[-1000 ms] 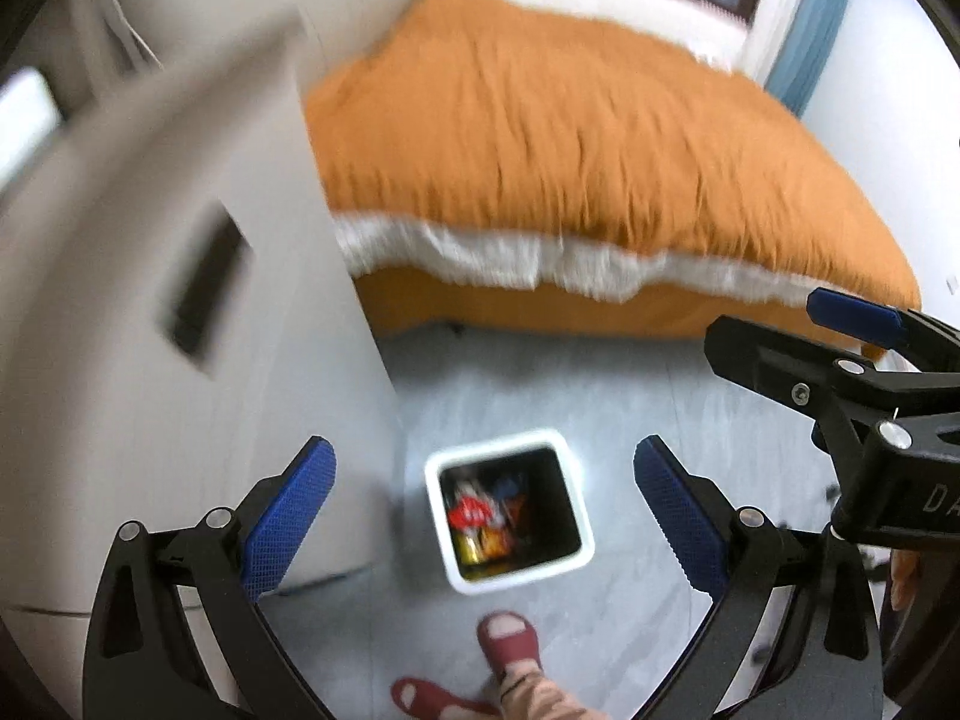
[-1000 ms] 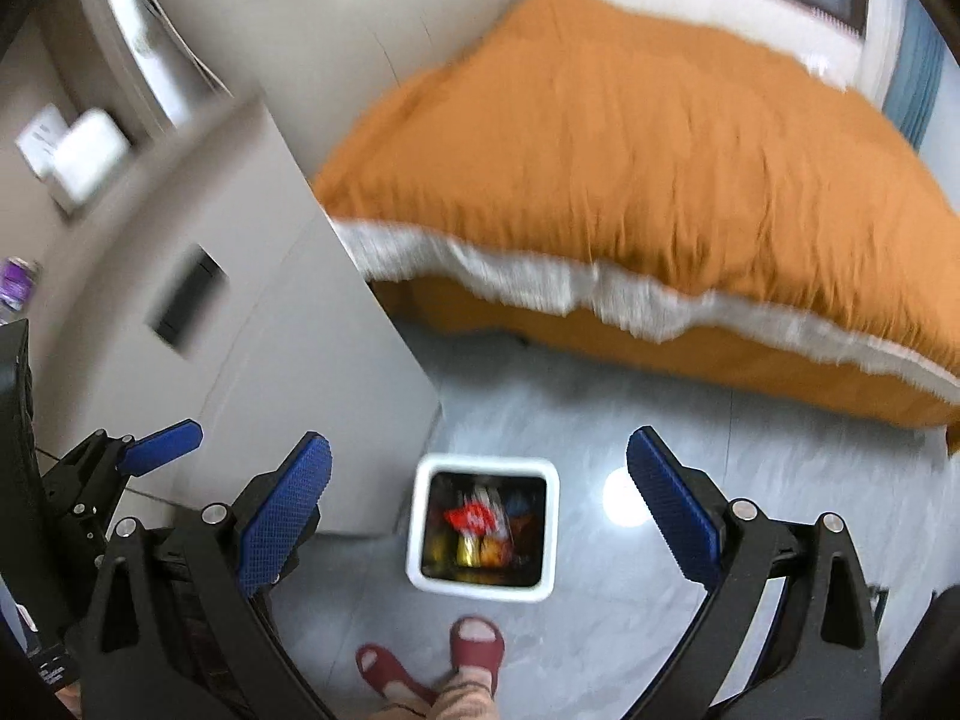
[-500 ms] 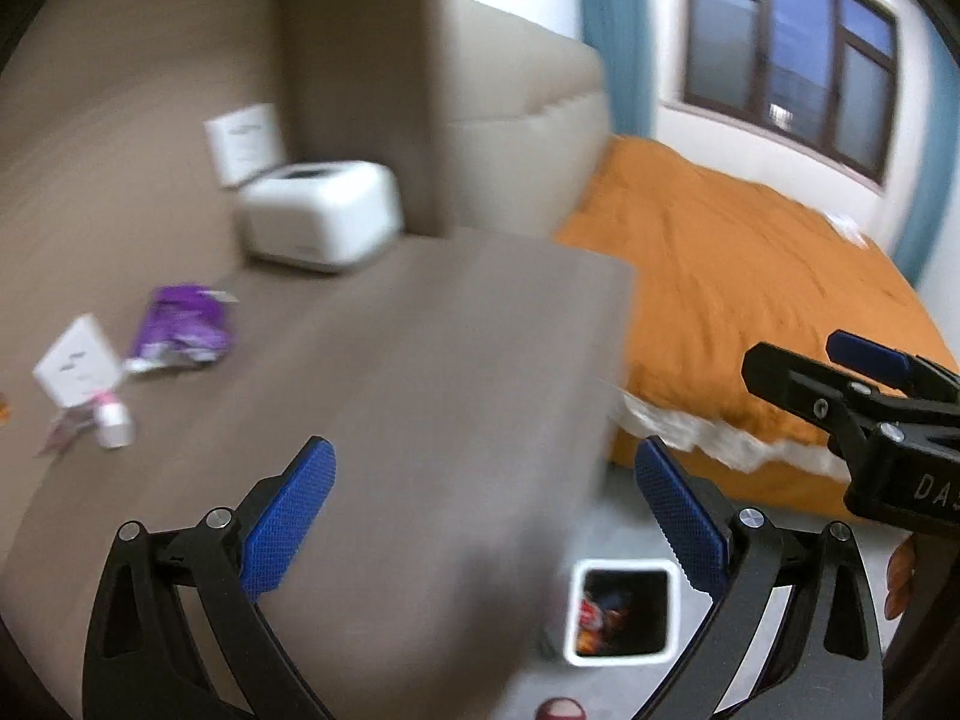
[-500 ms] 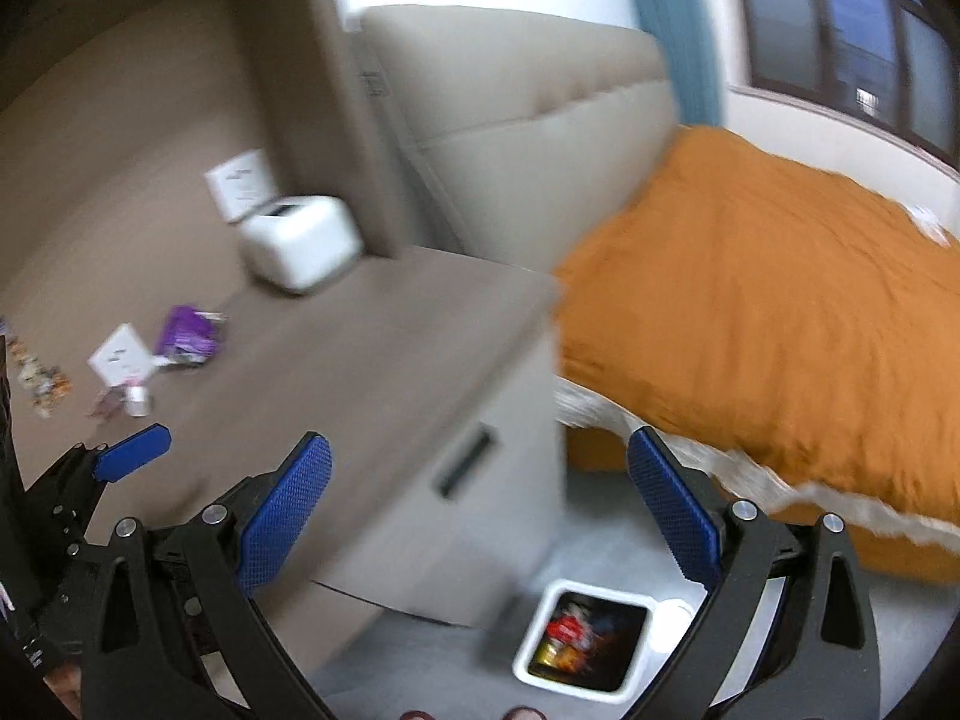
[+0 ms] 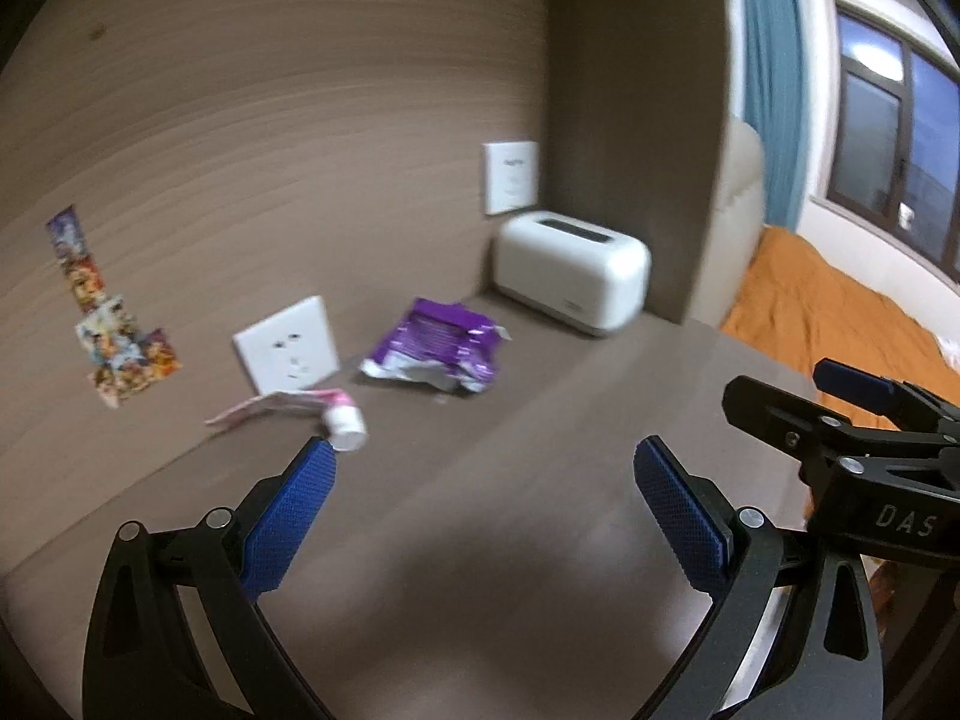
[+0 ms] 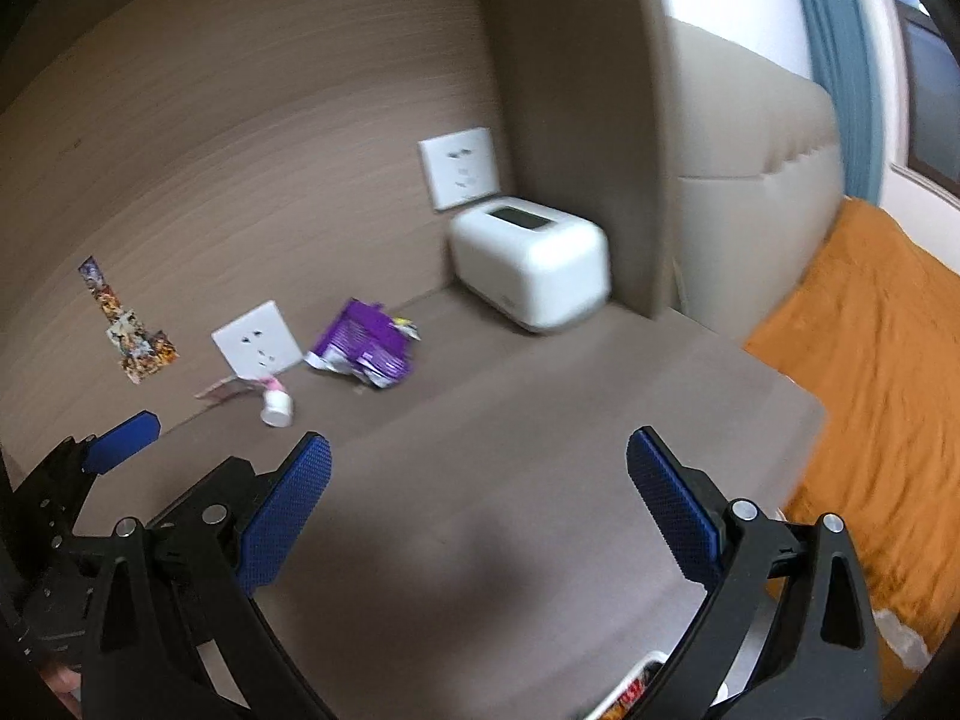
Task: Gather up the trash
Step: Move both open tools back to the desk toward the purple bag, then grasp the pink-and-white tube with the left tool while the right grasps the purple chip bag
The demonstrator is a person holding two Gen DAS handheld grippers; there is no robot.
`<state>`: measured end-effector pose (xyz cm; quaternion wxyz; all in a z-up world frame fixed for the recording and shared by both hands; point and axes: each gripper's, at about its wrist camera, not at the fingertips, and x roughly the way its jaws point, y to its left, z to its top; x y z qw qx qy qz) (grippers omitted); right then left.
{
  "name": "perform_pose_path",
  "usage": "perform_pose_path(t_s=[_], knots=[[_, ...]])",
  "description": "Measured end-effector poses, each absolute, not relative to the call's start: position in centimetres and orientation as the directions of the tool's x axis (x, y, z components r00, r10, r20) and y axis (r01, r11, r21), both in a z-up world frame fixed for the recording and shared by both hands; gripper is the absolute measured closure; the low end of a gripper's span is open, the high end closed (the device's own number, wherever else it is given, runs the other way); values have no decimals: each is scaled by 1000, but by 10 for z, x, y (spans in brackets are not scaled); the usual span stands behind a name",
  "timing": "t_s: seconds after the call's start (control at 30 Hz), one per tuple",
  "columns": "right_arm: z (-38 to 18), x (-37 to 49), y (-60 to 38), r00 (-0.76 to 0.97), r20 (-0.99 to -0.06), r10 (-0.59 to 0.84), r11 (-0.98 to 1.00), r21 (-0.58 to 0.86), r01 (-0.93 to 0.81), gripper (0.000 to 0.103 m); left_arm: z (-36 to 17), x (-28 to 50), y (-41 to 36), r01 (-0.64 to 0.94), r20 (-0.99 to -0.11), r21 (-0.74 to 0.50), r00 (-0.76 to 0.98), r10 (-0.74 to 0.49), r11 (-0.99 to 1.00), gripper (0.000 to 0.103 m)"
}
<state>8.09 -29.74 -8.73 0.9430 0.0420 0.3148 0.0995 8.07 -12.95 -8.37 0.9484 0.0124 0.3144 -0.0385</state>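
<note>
Brown laminate covers the nightstand top (image 5: 540,480), where the trash lies near the back wall. Largest is a crumpled purple wrapper (image 5: 441,351), torn open with its silver lining showing, just in front of a white box-shaped appliance (image 5: 573,273). Left of it lie a flat pink packet (image 5: 270,408) and a small white bottle (image 5: 345,426) on its side. Both the left gripper (image 5: 483,480) and right gripper (image 6: 479,474) hover with jaws spread wide, holding nothing. A white bin rim (image 6: 636,669) with colourful contents peeks below.
</note>
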Motion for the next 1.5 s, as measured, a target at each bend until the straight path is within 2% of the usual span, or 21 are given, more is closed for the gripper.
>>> perform_pose_path(t_s=[0.23,0.53,0.93,1.37,1.43,1.47,1.5], knots=[[-92,113,-249,758,-593,272,961,135,-240,5,-89,99,-92,-4,-609,-8,793,-2,1000,5],[-104,149,-205,737,-617,274,951,61,-303,5,-112,134,-61,-67,-651,-21,758,37,998,5],[-150,205,-182,660,-696,283,942,71,-329,5,-157,171,-33,-139,-720,-7,688,92,990,5],[-193,278,-146,601,-764,233,926,-14,-377,5,-191,225,-14,-143,-783,-94,622,16,985,7],[-197,287,-142,595,-772,226,924,-23,-381,5,-197,235,-9,-145,-796,-141,605,-25,979,19],[-198,290,-141,589,-777,223,923,-26,-384,5,-199,238,-8,-144,-798,-147,601,-32,979,21],[-198,293,-139,584,-780,224,921,-28,-389,6,-199,240,-9,-138,-794,-135,608,-24,981,28]])
